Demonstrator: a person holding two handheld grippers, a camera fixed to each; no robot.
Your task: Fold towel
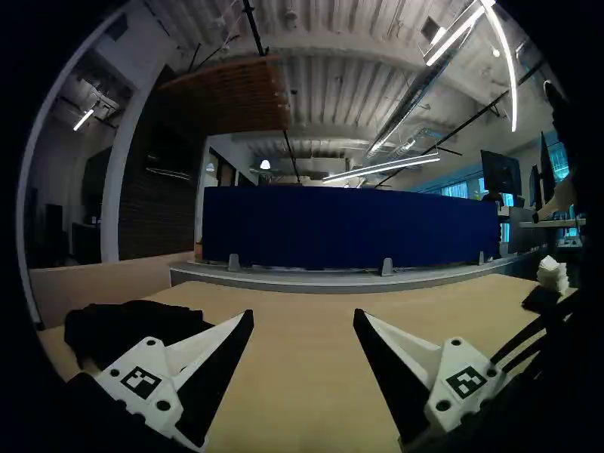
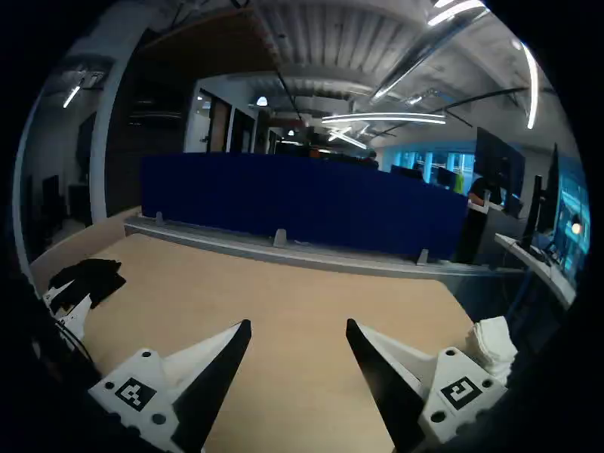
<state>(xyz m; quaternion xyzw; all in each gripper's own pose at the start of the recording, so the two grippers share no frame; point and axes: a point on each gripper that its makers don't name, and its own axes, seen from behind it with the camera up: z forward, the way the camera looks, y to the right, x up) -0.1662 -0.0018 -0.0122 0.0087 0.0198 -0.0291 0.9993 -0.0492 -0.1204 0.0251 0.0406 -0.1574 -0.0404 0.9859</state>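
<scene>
Black towel (image 1: 128, 325) crumpled on wood table (image 1: 317, 359), L gripper (image 1: 303, 313) & R gripper (image 2: 298, 323) fingers wide apart, empty

Both views low over the table (image 1: 302, 332), facing the blue divider (image 1: 340, 226) (shared).

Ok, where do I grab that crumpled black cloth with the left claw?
Probably the near right edge of the black cloth, where the rumpled heap stands raised, just past the left finger of the left claw. Come in low along the table, swinging left; the open jaws should straddle that edge.
</scene>
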